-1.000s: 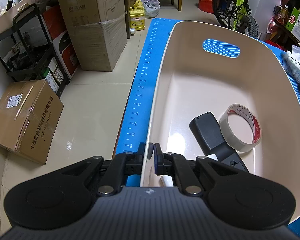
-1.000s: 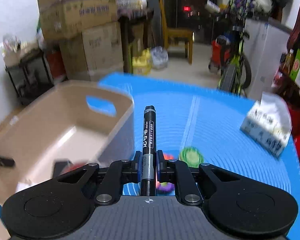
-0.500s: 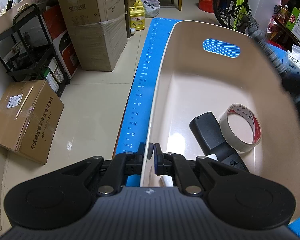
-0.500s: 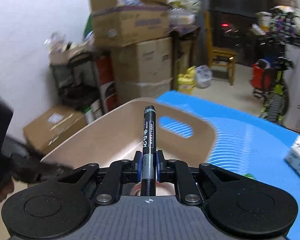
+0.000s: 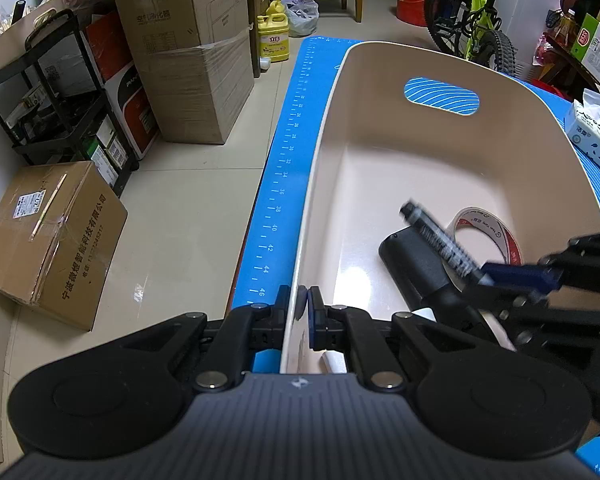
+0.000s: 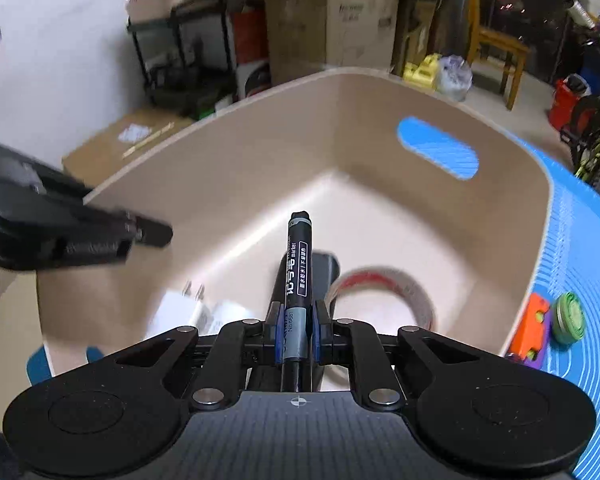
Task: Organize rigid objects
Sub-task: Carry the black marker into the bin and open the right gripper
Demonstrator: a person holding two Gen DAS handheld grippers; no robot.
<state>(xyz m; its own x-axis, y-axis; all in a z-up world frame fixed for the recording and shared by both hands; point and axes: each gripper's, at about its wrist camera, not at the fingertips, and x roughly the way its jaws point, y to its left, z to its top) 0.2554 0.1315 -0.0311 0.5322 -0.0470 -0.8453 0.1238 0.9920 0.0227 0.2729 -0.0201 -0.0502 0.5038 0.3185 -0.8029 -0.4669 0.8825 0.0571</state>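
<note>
Right gripper (image 6: 296, 334) clamps a black marker (image 6: 297, 264) above the beige storage bin (image 5: 320, 148). Left gripper (image 5: 302, 312) pinches the bin's near rim. Inside the bin: tape roll (image 5: 486, 236), black remote (image 5: 416, 264). Risk: released from height, the marker may bounce or roll off the tape roll.

Bare floor of the bin (image 5: 388, 184) is lying open toward the frame's upper middle. Lower right, a tape roll (image 5: 486, 236) and a black device (image 5: 416, 264) are crowding it; the left hand-held gripper (image 5: 303, 312) is blocking the near rim.
</note>
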